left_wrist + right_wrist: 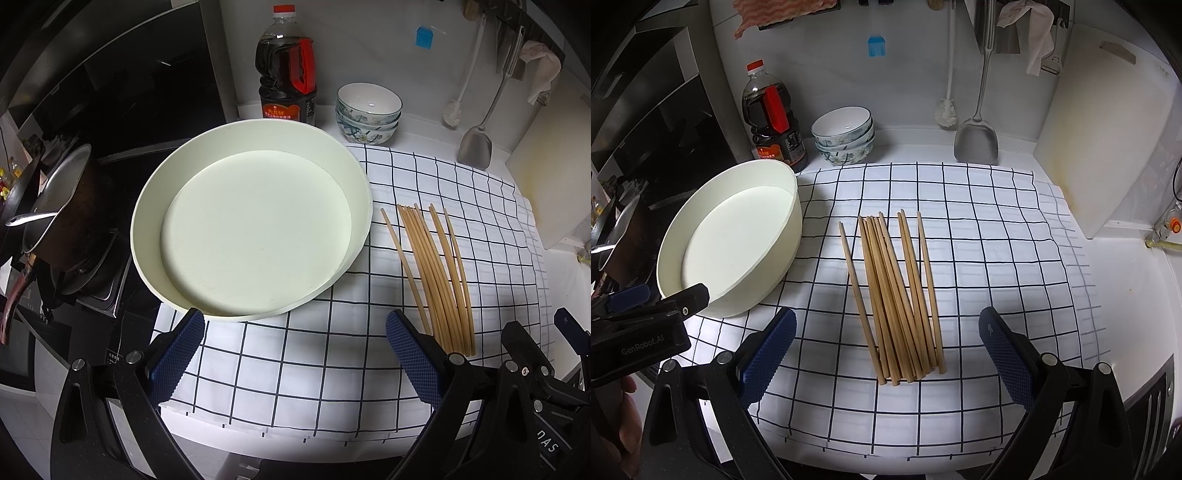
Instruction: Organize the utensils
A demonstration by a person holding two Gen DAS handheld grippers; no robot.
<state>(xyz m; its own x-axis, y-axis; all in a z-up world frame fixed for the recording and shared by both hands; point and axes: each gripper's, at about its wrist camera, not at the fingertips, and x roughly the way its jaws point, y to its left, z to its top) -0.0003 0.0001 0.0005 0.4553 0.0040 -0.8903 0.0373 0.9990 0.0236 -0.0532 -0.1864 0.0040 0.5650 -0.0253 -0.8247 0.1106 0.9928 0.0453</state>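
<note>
Checked cloth covers the bench (997,236). Loose chopsticks (897,295) are seen at centre frame, beside the empty round tray (796,221) at left. Both the right tool (886,354) and left tool (295,354) are released, grasping nothing. Sticks are judged liable to roll or scatter if pinched unevenly.

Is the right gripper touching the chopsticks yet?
Apart. The right wrist view shows the right gripper open, its blue pads either side of the chopsticks, with bare checked cloth between each pad and the bundle.
</note>
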